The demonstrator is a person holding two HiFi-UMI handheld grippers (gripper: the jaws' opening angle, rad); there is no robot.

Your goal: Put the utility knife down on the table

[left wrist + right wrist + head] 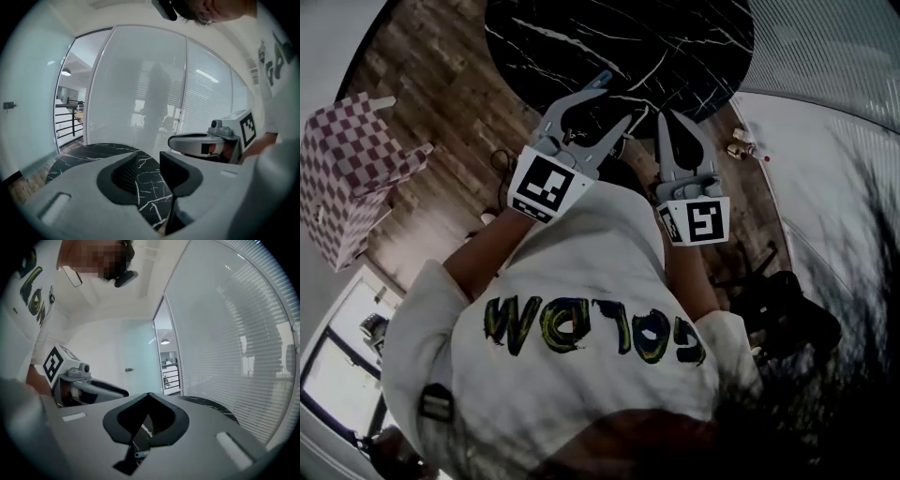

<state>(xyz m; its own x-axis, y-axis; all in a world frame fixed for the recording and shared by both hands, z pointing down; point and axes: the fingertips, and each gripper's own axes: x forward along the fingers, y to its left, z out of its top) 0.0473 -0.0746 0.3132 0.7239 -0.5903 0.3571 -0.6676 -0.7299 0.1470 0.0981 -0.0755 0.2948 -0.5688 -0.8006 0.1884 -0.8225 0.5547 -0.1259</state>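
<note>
Left gripper [617,97] released, jaws apart, nothing between. Right gripper [673,122] clenched, empty. Both sat upper centre, overlapping black marble table [694,37] edge.

black marble table [675,37] top looks bare, loads of room over it. checkered box [352,173] on floor far left, well clear. blinds wall [834,56] hems in right side, small floor clutter [741,145] beside it.

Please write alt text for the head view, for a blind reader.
A person holds two grippers over a round black marble table: left gripper open and empty, right gripper shut. A checkered box stands at left.
</note>
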